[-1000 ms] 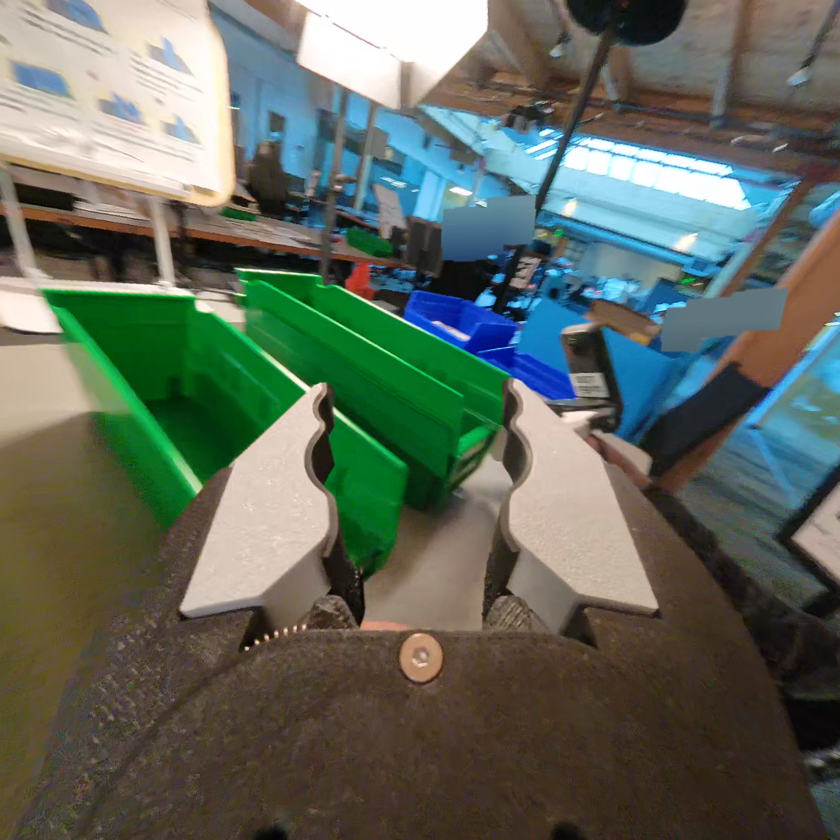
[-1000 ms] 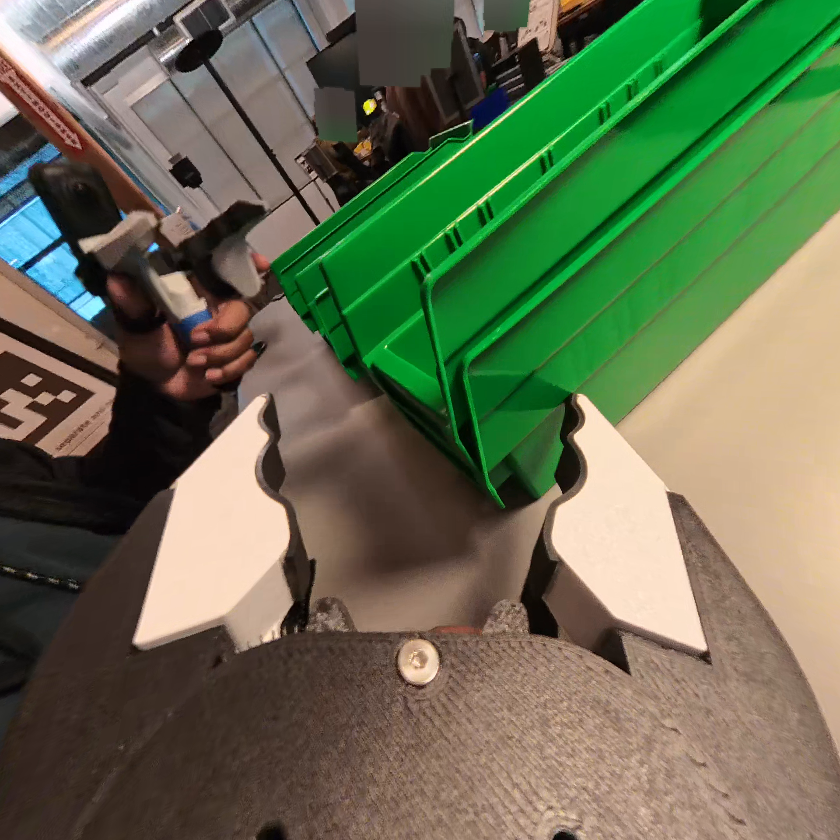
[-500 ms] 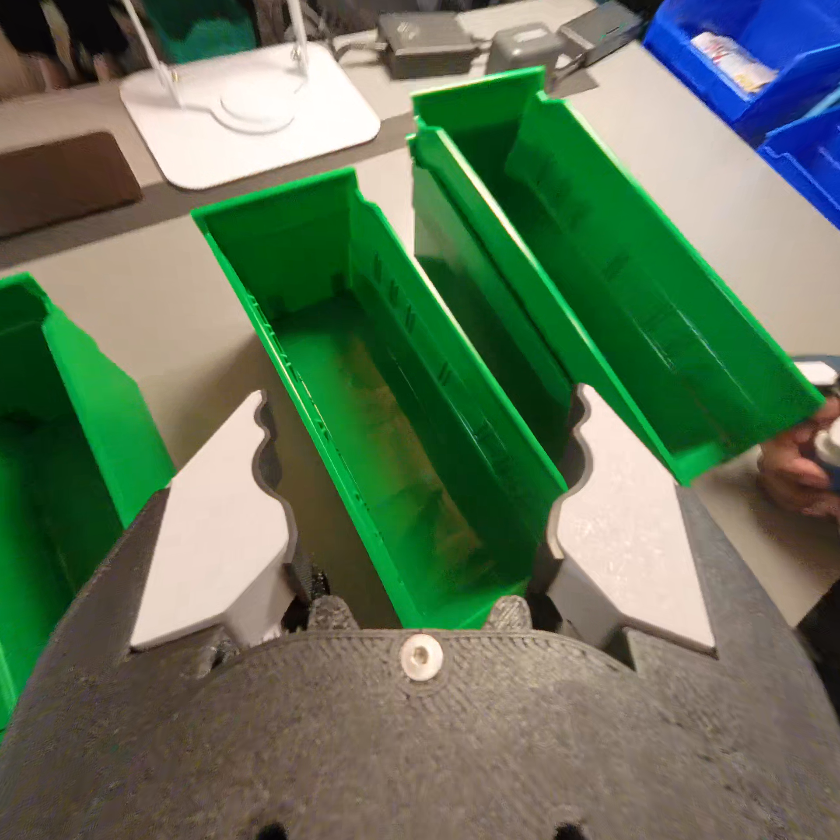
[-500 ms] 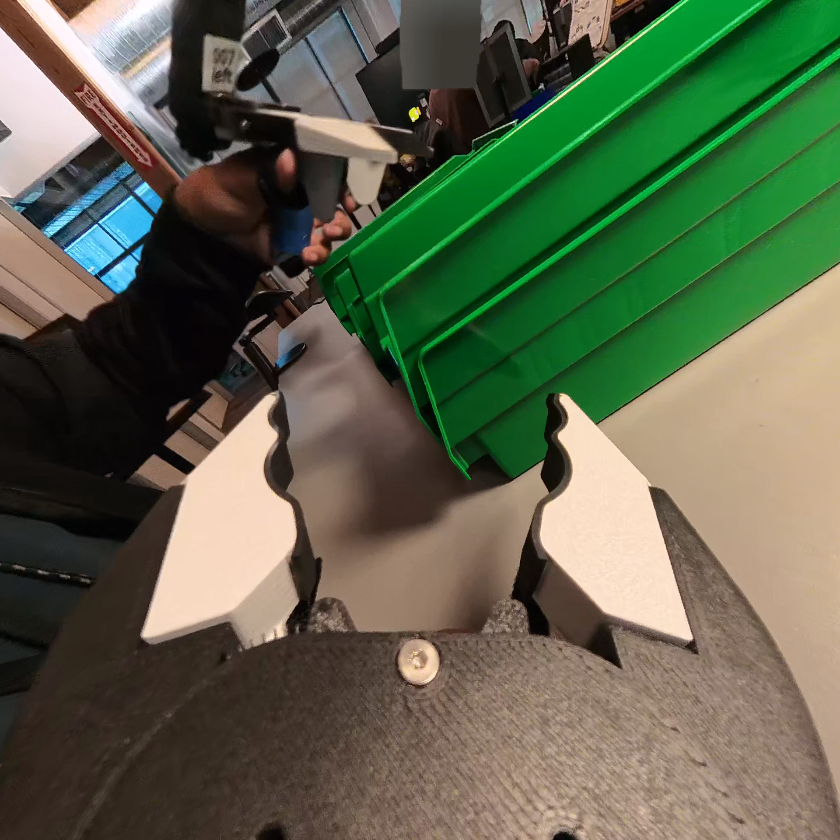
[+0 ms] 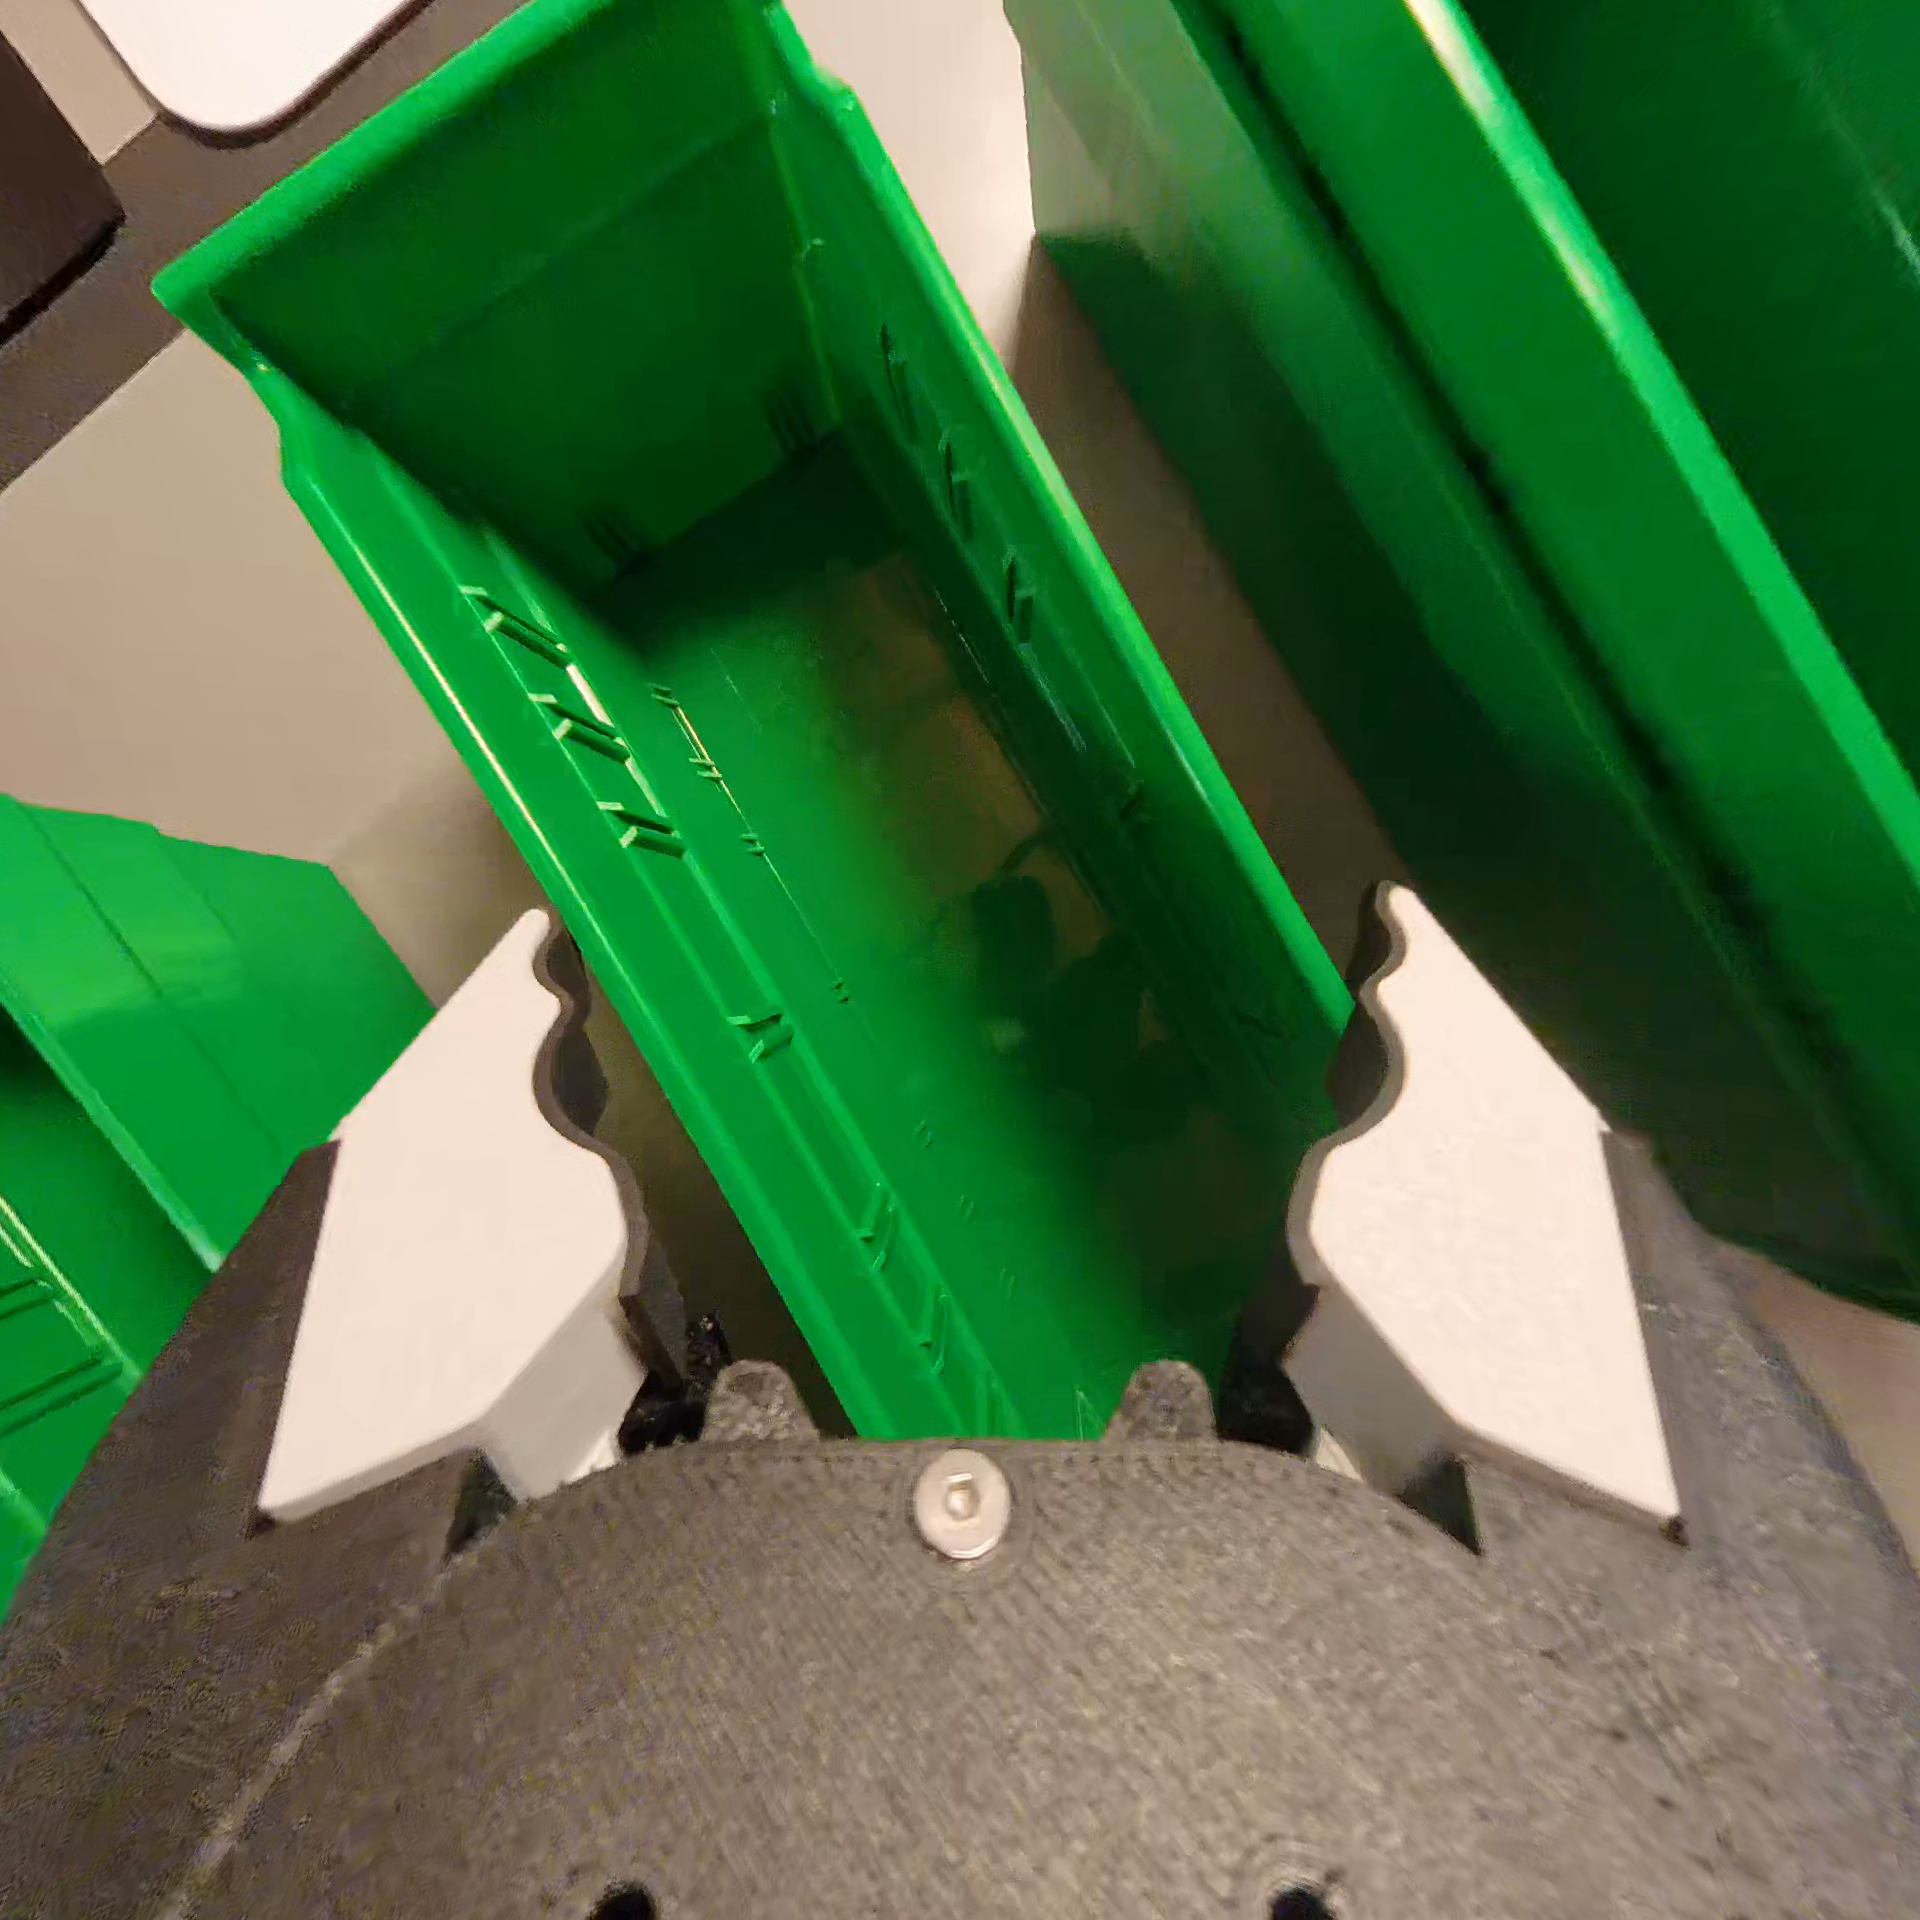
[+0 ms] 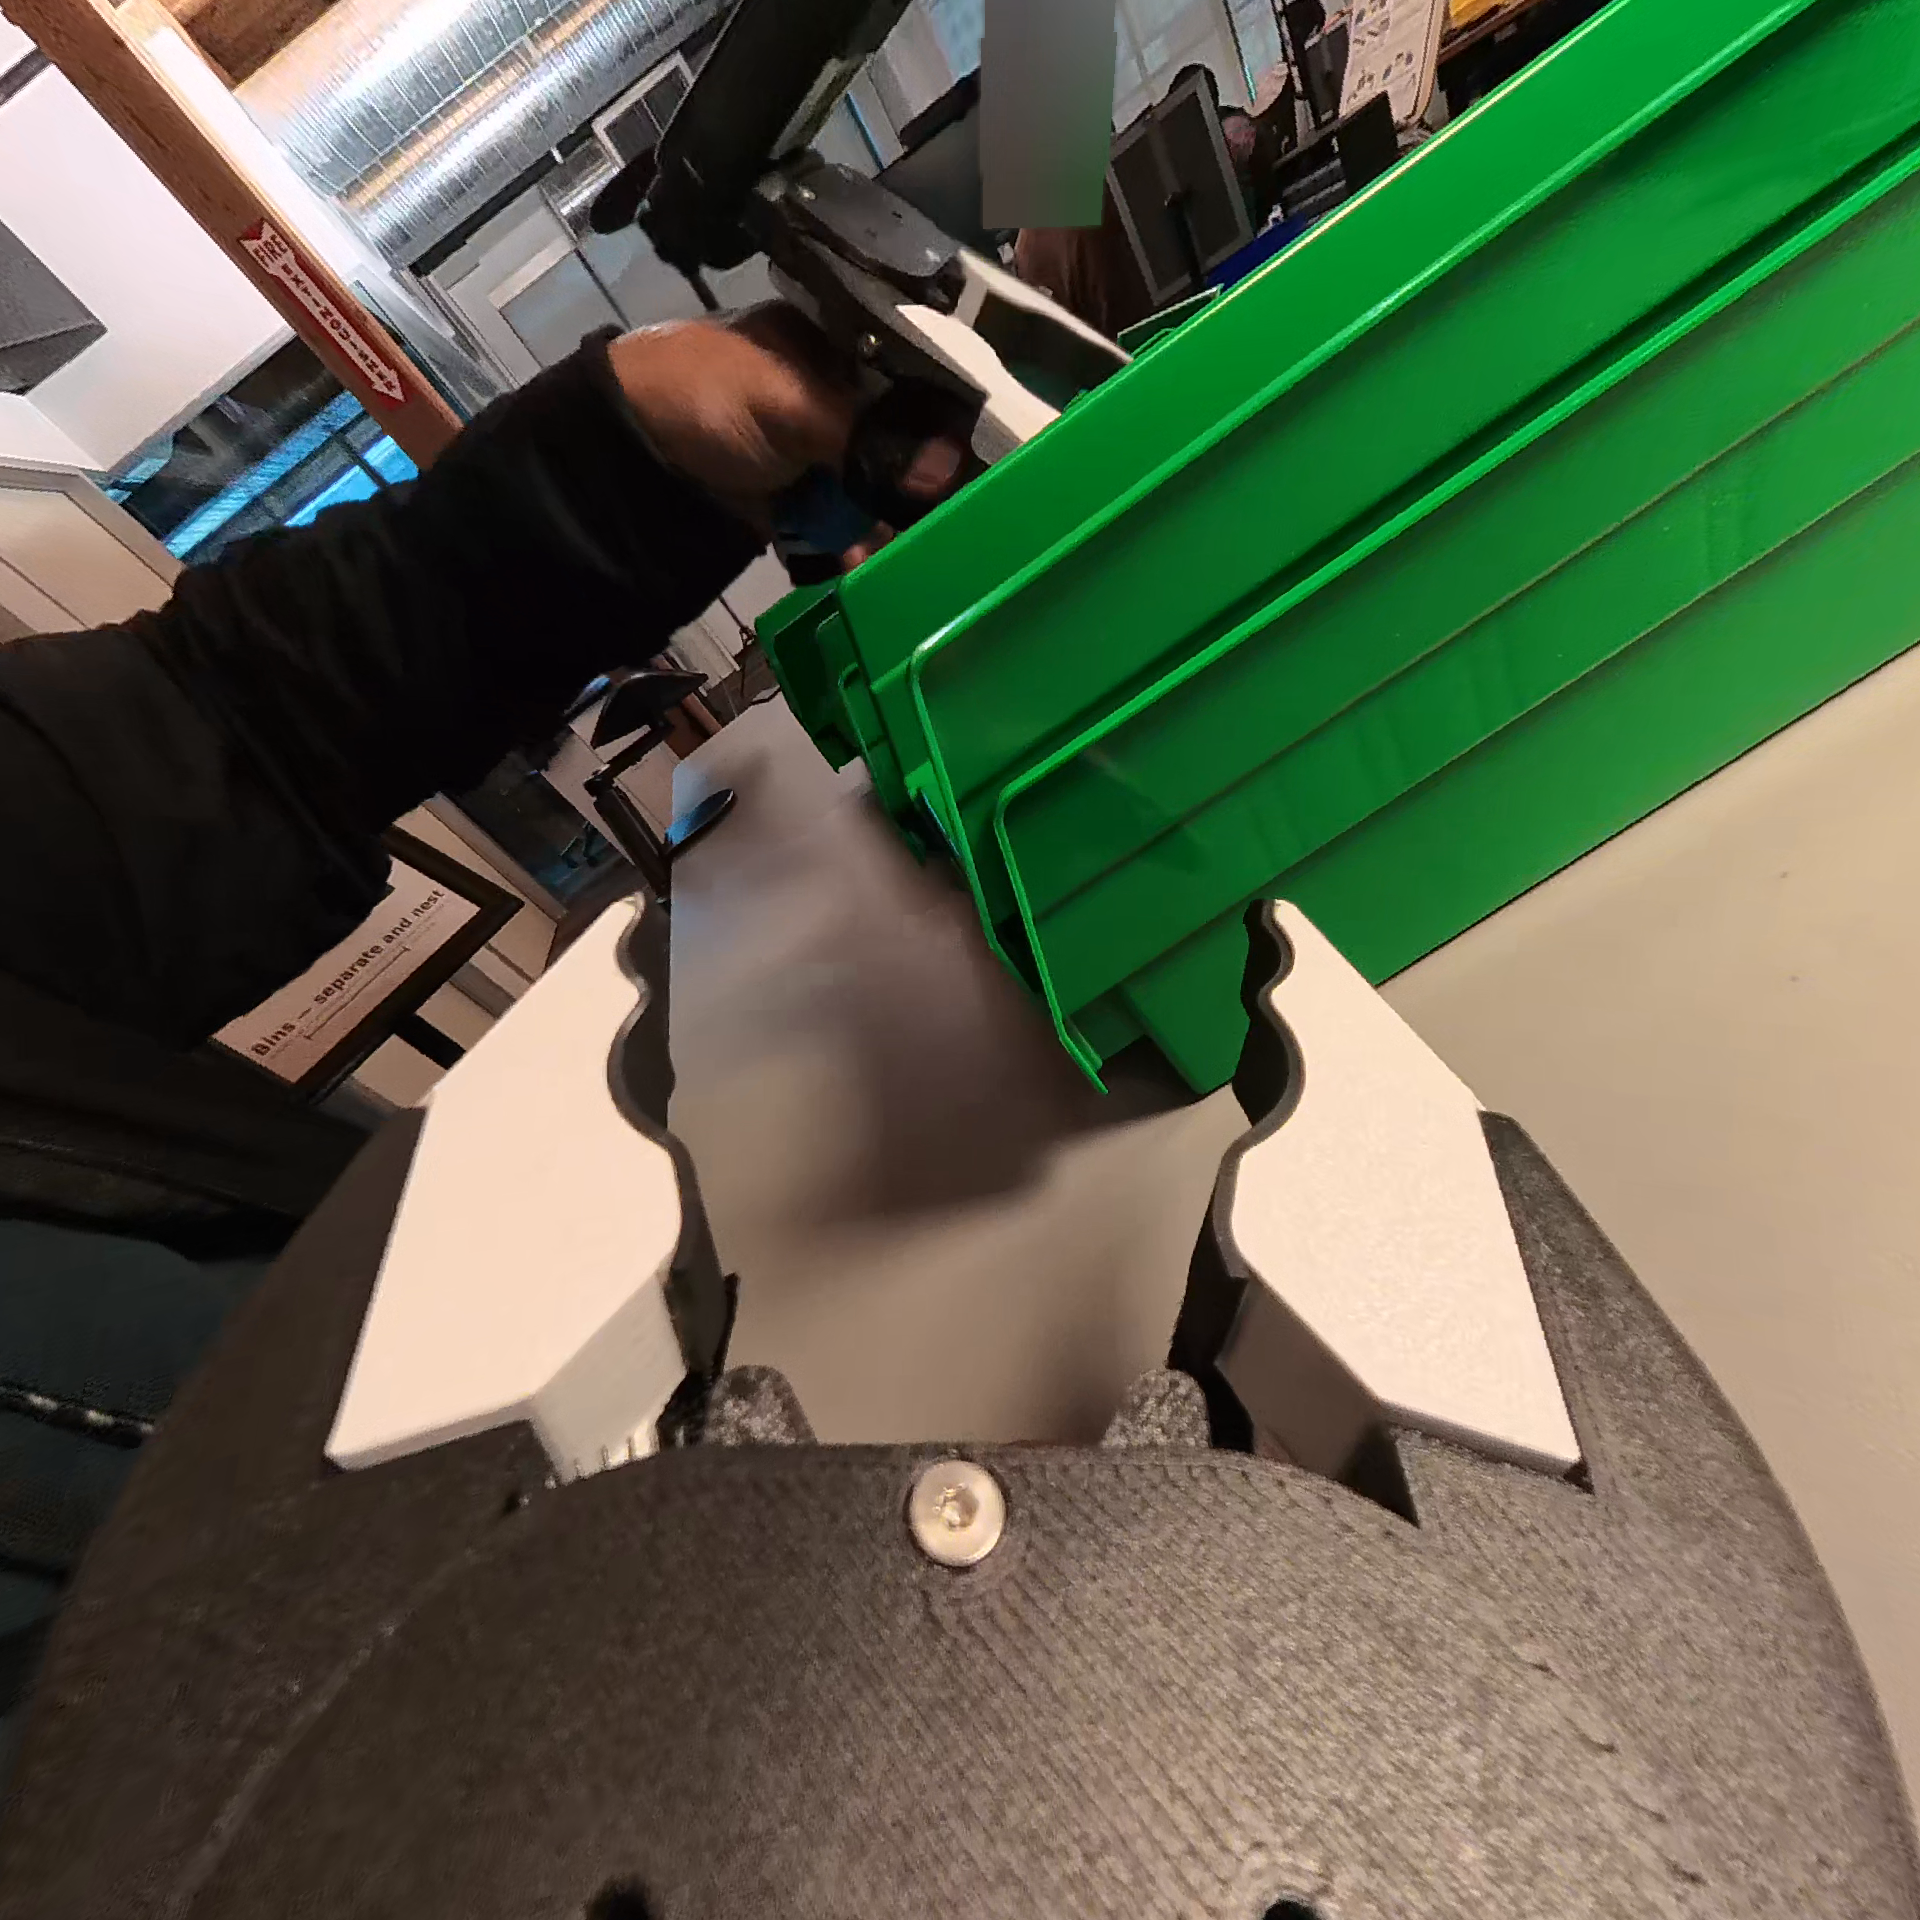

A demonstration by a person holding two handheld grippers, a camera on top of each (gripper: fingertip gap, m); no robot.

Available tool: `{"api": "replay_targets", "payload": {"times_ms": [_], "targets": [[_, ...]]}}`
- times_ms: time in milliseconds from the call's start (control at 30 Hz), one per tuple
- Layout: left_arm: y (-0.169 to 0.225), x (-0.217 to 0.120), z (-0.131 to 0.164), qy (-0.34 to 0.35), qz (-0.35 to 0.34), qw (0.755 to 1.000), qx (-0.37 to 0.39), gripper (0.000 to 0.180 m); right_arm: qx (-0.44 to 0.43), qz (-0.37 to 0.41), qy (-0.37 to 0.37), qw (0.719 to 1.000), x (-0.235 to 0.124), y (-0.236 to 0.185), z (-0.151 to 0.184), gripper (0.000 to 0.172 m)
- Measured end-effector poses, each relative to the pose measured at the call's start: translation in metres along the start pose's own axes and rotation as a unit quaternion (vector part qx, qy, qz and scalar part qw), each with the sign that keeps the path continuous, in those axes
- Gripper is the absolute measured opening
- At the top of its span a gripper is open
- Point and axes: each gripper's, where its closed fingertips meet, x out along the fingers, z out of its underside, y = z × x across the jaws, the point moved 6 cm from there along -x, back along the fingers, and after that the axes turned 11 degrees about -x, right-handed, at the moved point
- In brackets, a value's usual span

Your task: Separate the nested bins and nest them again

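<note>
In the left wrist view I look down into an empty green bin (image 5: 831, 779) standing on the grey table (image 5: 156, 623). My left gripper (image 5: 966, 914) is open wide and straddles this bin, one finger outside each long wall; I see no firm press on it. Another green bin (image 5: 156, 987) is at the left, and nested green bins (image 5: 1558, 520) are at the right. In the right wrist view my right gripper (image 6: 951, 914) is open and empty, low over the table, with its right fingertip (image 6: 1288, 956) beside the near corner of the green bins (image 6: 1455, 623). The left gripper (image 6: 977, 343) shows above them.
A white stand base (image 5: 239, 52) lies on the table beyond the bins. A person's black sleeve (image 6: 364, 623) reaches across at the left of the right wrist view. A framed sign (image 6: 364, 987) stands below it. Bare table (image 6: 1662, 1039) lies right of the bins.
My left gripper tipped from a level look to a downward one and came down over the middle bin. My right gripper narrowed a little, stays open, and sits closer to the bins' near corner.
</note>
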Motion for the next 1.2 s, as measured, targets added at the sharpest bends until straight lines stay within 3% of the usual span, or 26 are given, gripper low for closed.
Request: {"api": "replay_targets", "payload": {"times_ms": [133, 300, 633, 1200], "targets": [[-0.016, -0.006, -0.001, -0.037, -0.021, 0.999, 0.024, 0.138, 0.005, -0.003, -0.005, 1.0, 0.001, 0.001, 0.001, 0.112], [-0.02, -0.018, -0.011, -0.012, -0.044, 0.999, -0.027, 0.136, 0.01, -0.002, -0.003, 1.0, 0.001, 0.002, 0.001, 0.112], [-0.027, 0.002, -0.007, -0.063, -0.053, 0.995, -0.049, 0.13, 0.009, -0.008, -0.005, 1.0, 0.002, 0.001, 0.001, 0.111], [-0.025, 0.0, -0.011, -0.082, -0.082, 0.993, -0.032, 0.123, 0.018, -0.01, -0.003, 1.0, 0.001, 0.002, 0.001, 0.112]]}}
